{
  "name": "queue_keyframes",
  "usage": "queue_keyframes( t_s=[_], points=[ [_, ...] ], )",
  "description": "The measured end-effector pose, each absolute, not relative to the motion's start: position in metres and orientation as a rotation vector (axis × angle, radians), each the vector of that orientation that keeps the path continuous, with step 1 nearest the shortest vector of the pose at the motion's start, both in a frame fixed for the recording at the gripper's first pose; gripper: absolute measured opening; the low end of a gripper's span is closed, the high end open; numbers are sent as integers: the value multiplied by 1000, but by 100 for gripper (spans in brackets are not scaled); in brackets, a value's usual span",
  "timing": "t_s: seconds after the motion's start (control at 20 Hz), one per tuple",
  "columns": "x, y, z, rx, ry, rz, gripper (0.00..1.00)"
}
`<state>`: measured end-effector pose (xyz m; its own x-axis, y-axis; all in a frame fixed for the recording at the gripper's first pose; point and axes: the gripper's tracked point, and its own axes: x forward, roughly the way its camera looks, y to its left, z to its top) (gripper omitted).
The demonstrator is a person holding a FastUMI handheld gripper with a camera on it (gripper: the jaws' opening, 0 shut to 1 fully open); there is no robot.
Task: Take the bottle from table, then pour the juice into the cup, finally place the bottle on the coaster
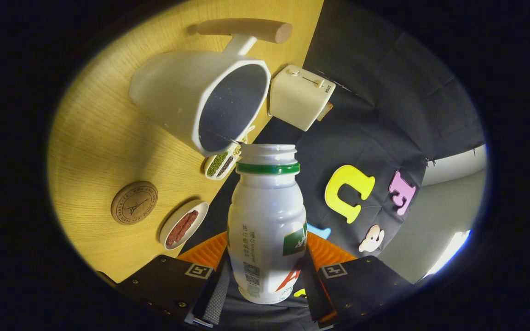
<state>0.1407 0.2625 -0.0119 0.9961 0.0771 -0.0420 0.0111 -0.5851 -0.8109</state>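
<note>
My gripper (266, 271) is shut on a white juice bottle (266, 225) with a green neck ring and no cap; both fingers press its lower body. The whole view is rolled, so the wooden table (95, 138) stands on edge to the left of the bottle. The bottle's open mouth sits just beside the rim of a white cup (200, 94) with a wooden handle, whose dark inside faces the bottle. A round cork coaster (134, 202) lies on the table, apart from the cup and left of my fingers.
A cream toaster (301, 96) stands at the table's edge beyond the cup. A small white dish with red-brown contents (183, 225) lies near the coaster. Another dish with green and dark grains (221, 163) sits partly behind the cup's rim.
</note>
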Motion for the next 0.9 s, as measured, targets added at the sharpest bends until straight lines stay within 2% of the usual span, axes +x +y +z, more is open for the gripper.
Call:
queue_keyframes(
  t_s=[0.9],
  points=[
    [139, 263, -9, -2191, -84, 73, 70]
  ],
)
